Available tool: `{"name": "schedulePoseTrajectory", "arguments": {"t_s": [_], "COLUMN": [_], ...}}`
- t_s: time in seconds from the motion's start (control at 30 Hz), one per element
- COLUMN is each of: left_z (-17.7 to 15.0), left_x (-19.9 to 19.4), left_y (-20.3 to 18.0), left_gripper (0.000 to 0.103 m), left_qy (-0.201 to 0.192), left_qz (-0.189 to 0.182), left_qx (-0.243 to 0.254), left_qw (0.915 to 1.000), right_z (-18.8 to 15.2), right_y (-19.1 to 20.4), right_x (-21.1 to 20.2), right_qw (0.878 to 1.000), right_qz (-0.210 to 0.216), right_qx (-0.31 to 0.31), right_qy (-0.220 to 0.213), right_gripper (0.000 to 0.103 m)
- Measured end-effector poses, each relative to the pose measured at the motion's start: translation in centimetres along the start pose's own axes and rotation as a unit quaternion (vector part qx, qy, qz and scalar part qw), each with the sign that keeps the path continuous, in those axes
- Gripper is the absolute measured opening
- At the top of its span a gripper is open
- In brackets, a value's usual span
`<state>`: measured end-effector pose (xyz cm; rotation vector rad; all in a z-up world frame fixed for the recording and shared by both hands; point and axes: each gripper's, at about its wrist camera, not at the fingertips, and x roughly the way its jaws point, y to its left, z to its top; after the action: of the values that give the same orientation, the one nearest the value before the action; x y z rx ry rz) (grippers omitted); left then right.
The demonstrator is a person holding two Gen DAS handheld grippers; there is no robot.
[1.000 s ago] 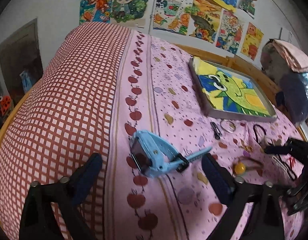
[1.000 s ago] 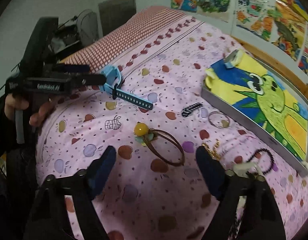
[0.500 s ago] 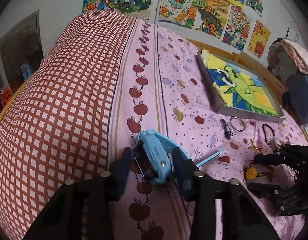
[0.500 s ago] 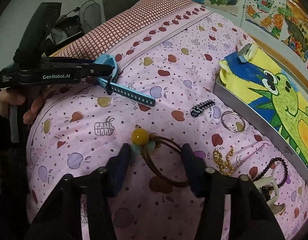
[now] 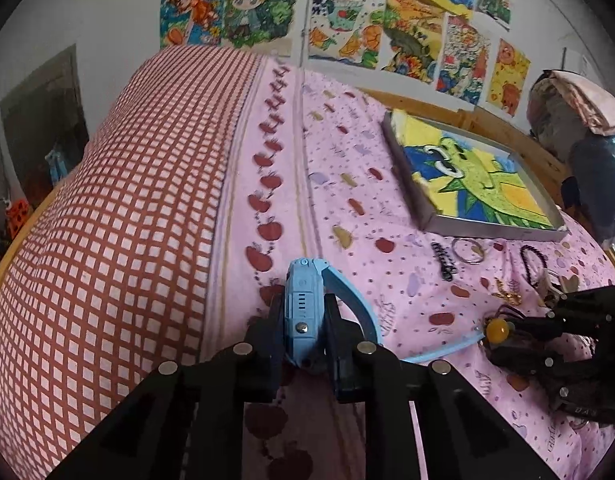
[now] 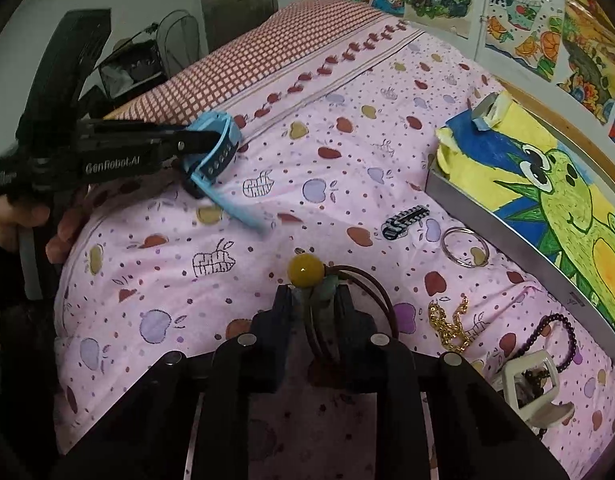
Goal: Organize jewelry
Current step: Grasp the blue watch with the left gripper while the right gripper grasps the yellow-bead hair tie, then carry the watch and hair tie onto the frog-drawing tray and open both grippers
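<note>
1. a pink apple-print bedspread (image 6: 347, 128) fills most of both views, with a red checked section (image 5: 107, 240) over the left half of the left wrist view.
2. a metal tray (image 6: 507, 236) lined with a green frog drawing lies at the right of the frame.
3. the left gripper (image 5: 303, 320), at lower centre of its own view, has its jaws clamped on the case of a blue watch (image 5: 303, 308), which stands on edge; the strap trails right.
4. the right gripper (image 6: 313, 312), at lower centre of its view, is closed on a brown hair tie (image 6: 371, 292) just behind its yellow bead (image 6: 306, 270).
5. right of centre lie a silver ring (image 6: 464, 247), a striped hair clip (image 6: 405, 221), a gold chain (image 6: 451, 326) and a dark bead bracelet (image 6: 555, 336).
</note>
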<state>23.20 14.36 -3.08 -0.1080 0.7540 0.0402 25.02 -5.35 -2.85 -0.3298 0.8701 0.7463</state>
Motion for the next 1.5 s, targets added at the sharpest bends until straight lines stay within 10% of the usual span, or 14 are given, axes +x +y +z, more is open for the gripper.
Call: {"name": "schedulePoseTrajectory", "arguments": {"t_s": [0.5, 0.97, 1.5], "left_z": [1.6, 8.2, 12.1], "left_x": [-1.2, 2.1, 13.8], "left_y": [-4.6, -12.9, -19.6], "left_gripper": [0.017, 0.017, 0.017], "left_qy": [-0.031, -0.063, 0.002], "left_qz": [-0.055, -0.111, -0.072], "left_qx": [0.031, 0.07, 0.055], "left_qw": [0.9975, 0.9894, 0.9959], "right_z": [0.3, 0.5, 0.4], "right_y": [-2.8, -14.5, -24.1], "right_x": [-5.2, -8.9, -2.0], "right_qw": [0.996, 0.97, 0.957], "right_qz": [-0.016, -0.077, -0.127], "right_qx": [0.051, 0.183, 0.243], "right_qy": [-0.073, -0.141, -0.091], "right_gripper": [0.019, 0.019, 0.019]}}
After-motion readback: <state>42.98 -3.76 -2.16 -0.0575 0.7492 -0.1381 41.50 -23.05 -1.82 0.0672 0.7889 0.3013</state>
